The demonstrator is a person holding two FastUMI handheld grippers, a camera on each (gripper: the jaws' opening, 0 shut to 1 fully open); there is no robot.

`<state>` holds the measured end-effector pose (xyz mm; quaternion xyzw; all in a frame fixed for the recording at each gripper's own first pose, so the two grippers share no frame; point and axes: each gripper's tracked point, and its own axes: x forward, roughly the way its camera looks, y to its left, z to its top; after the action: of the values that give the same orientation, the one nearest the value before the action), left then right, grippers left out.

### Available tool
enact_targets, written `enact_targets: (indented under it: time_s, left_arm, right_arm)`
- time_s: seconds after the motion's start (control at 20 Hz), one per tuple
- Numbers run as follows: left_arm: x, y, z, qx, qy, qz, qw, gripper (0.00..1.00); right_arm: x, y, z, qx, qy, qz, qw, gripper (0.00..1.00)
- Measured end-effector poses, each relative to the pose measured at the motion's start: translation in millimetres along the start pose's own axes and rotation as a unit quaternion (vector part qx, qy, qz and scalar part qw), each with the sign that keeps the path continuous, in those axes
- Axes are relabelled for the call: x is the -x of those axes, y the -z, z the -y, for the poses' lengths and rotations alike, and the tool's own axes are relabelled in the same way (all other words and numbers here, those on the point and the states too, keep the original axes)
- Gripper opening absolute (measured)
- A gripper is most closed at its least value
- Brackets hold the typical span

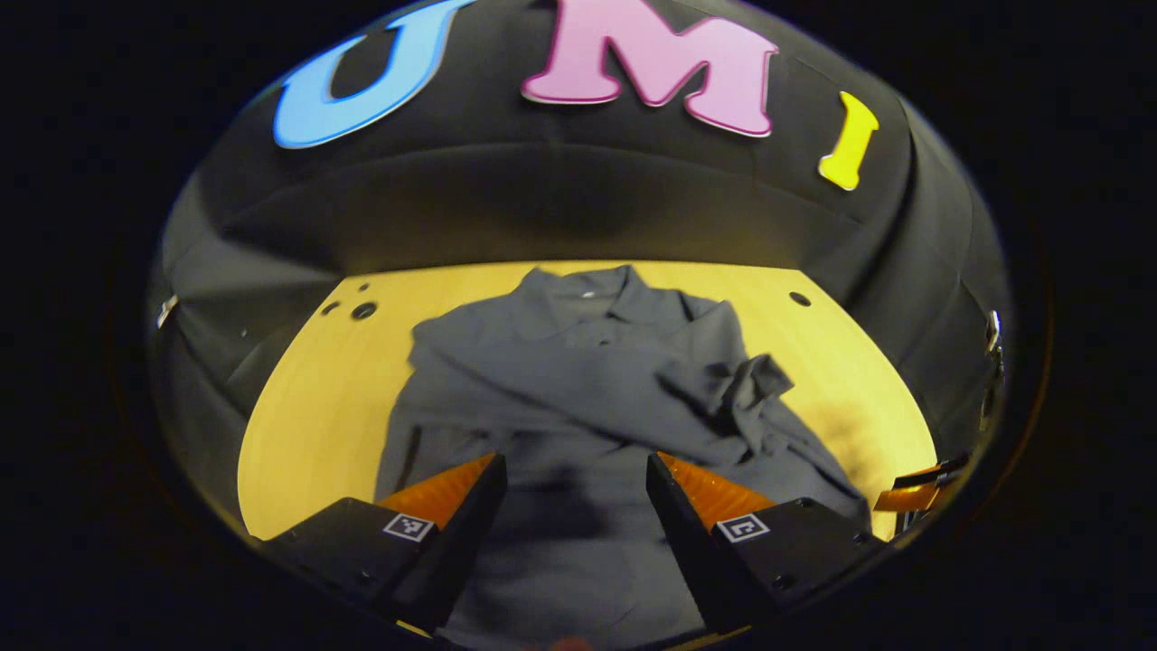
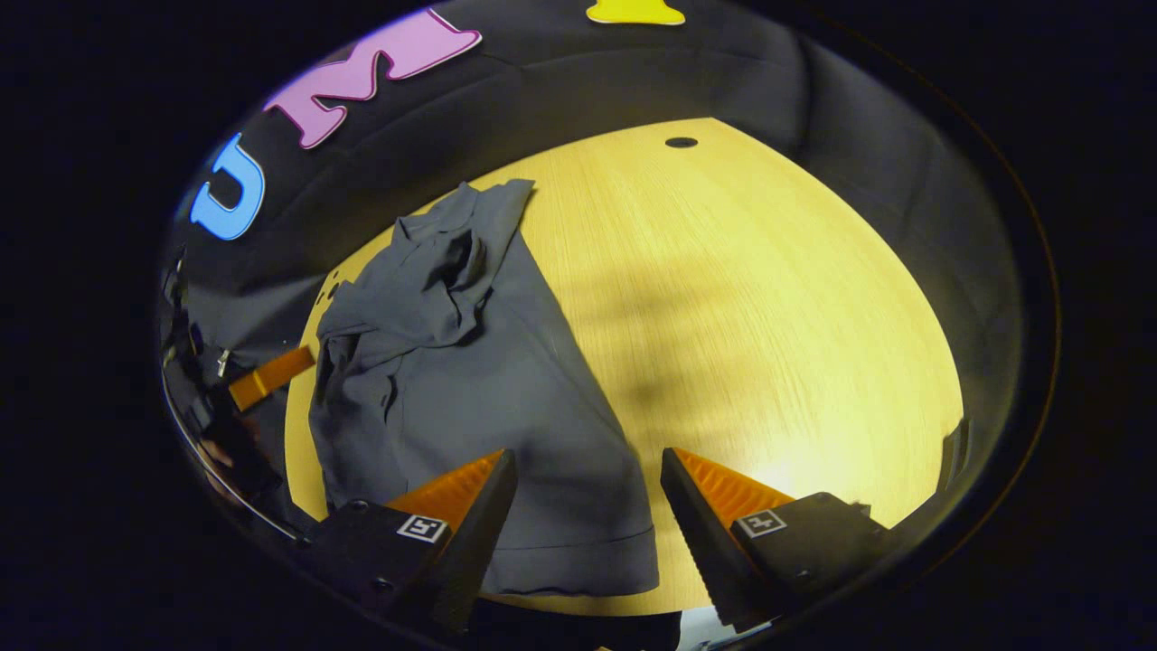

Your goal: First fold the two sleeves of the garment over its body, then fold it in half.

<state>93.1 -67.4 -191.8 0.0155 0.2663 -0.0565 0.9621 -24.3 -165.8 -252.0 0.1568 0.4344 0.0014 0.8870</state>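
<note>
Both tools, left (image 1: 575, 470) and right (image 2: 587, 466), wide open and empty above grey shirt (image 1: 578, 380) lying flat on surface (image 2: 768, 298), sleeves bunched over body; risk: loose sleeve heap slipping out during half-fold if hem grabbed unevenly.

A pale wooden table (image 1: 334, 398) is lying under warm light and taking up the middle of the booth. Small dark round holes (image 1: 363, 310) are showing near its far left corner, and another hole (image 1: 800, 298) is sitting near the far right corner. A soft shadow (image 2: 651, 362) is falling across the bare wood on the right. Black cloth (image 1: 542, 208) is hanging behind the far edge, sagging in folds.
</note>
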Motion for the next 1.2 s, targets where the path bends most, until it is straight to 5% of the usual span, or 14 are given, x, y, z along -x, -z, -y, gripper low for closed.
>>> enact_targets:
  time_s: [0.3, 0.55, 0.75, 1.2]
  left_arm:
    - [53, 105, -94, 0.037, -0.062, -0.053, 0.996, 0.98]
    - [74, 164, -129, 0.056, -0.078, -0.086, 0.992, 0.98]
    - [74, 179, -125, 0.057, -0.052, -0.098, 0.992, 0.98]
    - [65, 186, -88, 0.043, 0.022, -0.109, 0.993, 0.96]
  right_arm:
    - [-11, 34, 9, -0.006, 0.047, -0.031, 0.998, 0.99]
    - [-15, 60, 6, -0.027, 0.072, -0.045, 0.996, 0.99]
    - [-16, 72, -7, -0.013, 0.083, -0.049, 0.995, 0.99]
    - [-25, 94, -82, 0.028, 0.041, -0.062, 0.997, 1.00]
